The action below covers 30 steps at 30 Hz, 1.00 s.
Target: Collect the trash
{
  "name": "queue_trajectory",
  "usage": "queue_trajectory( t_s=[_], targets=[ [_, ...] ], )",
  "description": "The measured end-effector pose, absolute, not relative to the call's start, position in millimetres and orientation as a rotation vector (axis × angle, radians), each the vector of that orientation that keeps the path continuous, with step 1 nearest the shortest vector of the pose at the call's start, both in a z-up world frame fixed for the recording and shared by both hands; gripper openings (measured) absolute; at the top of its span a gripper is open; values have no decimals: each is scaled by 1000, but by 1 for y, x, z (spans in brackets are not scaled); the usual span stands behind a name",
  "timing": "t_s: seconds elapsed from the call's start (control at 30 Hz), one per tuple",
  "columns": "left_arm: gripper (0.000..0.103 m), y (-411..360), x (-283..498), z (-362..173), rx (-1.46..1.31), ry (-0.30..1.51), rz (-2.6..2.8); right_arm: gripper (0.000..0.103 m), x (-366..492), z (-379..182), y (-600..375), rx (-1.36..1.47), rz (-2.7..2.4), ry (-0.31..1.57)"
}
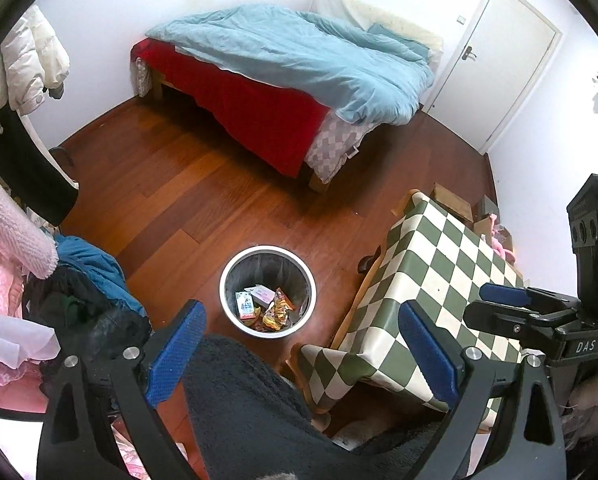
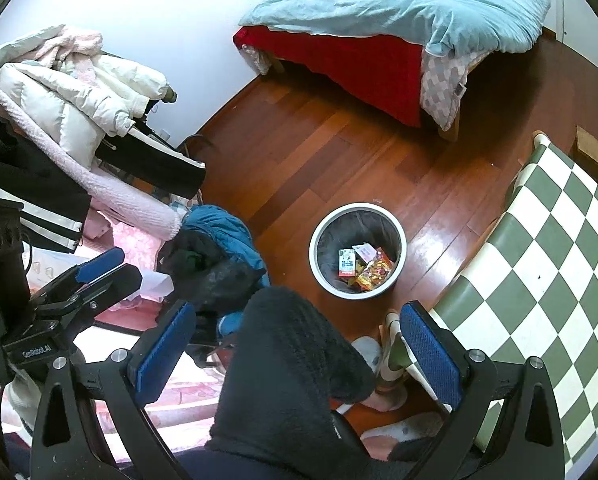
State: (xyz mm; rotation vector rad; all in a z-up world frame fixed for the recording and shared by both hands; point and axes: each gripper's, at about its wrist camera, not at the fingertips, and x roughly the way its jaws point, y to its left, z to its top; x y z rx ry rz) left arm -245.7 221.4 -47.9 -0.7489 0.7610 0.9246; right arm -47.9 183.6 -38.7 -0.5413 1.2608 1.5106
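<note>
bin: a round white bin (image 1: 267, 290) with a dark liner is seen standing upright on the wooden floor (image 1: 171, 184); it is taken as the landmark for everything below.
bin contents: several pieces of trash (image 1: 265, 305) are seen lying at the bottom of the bin, among them a white and pink carton, a small red and white packet and crinkled orange and yellow wrappers; the bin is far from full.
left gripper: the left gripper (image 1: 299, 350) is held above and on the near side of the bin, its blue-padded fingers (image 1: 175, 354) spread wide, with nothing gripped between them.
right gripper: the right gripper (image 2: 299, 354) is held above the near side of the bin, its jaws wide apart and nothing gripped.
table: a table with a green and white checked cover (image 1: 431, 280) is seen just to the right of the bin.
bed: a bed with a light blue quilt (image 1: 299, 60) over a red sheet is seen well beyond the bin, against the far wall.
clothes: a heap of clothes (image 2: 79, 132) is seen to the left of the bin.
leg: a leg in dark fleece (image 2: 291, 364) is seen on the near side of the bin, between the fingers of each gripper.
</note>
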Motion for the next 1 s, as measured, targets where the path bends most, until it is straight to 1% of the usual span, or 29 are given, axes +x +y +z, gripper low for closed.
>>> queue_trajectory(
  t_s=[0.1,0.17,0.2,1.0],
  targets=[
    [98,222,-247,-49,-759,758,917,103,-49,-42,185,-547,1506,1267],
    [103,221,-246,-51,-764,761,911,103,-49,-42,186,-551,1504,1269],
    [103,222,-247,-51,-764,763,908,103,-49,-42,186,-550,1501,1268],
    [103,218,-244,-51,-783,762,869,103,-54,-44,175,-561,1507,1268]
  ],
)
